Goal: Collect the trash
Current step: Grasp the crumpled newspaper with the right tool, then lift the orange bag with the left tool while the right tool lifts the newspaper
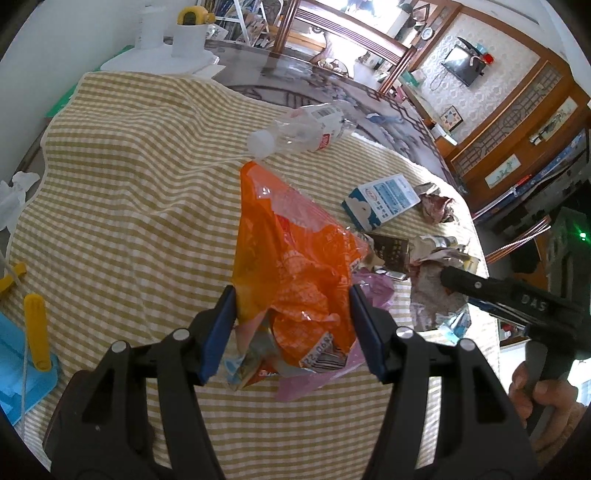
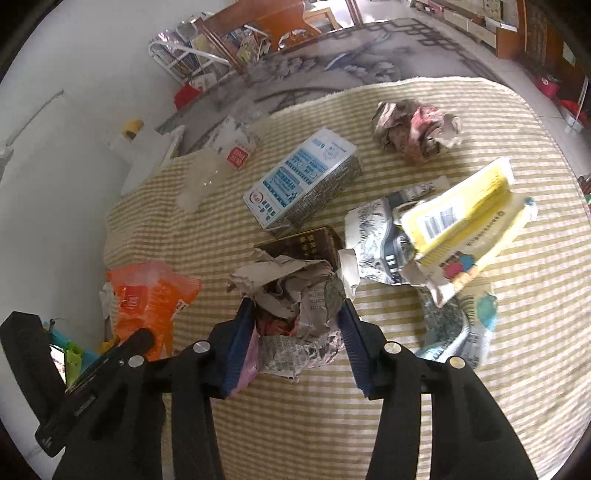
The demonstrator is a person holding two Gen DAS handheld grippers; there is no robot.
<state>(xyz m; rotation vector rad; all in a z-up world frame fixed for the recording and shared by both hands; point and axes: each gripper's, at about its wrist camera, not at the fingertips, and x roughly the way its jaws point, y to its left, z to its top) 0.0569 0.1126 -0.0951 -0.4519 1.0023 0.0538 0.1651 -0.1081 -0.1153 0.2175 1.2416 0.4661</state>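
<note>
The left tongs [image 1: 291, 325] clamp the orange bag [image 1: 291, 258] to hold it ready, while the right tongs [image 2: 295, 325] grip a crumpled newspaper ball [image 2: 299, 306] on the tabletop [image 2: 406, 406].

Home living room. Low table [image 1: 110, 177] under yellow-white checked cloth; beyond it patterned grey rug [image 1: 332, 85] on floor. Wallpapered wall carries small flat screen [image 1: 463, 61] and round clock [image 1: 427, 33]. Carved wooden cabinet [image 1: 517, 122] with lattice panels and painted tiles along wall. Wooden chair frame [image 1: 354, 33] near bright daylight. White wire rack [image 2: 184, 55] stuffed with papers and books against plain white wall. Household clutter, nothing industrial
</note>
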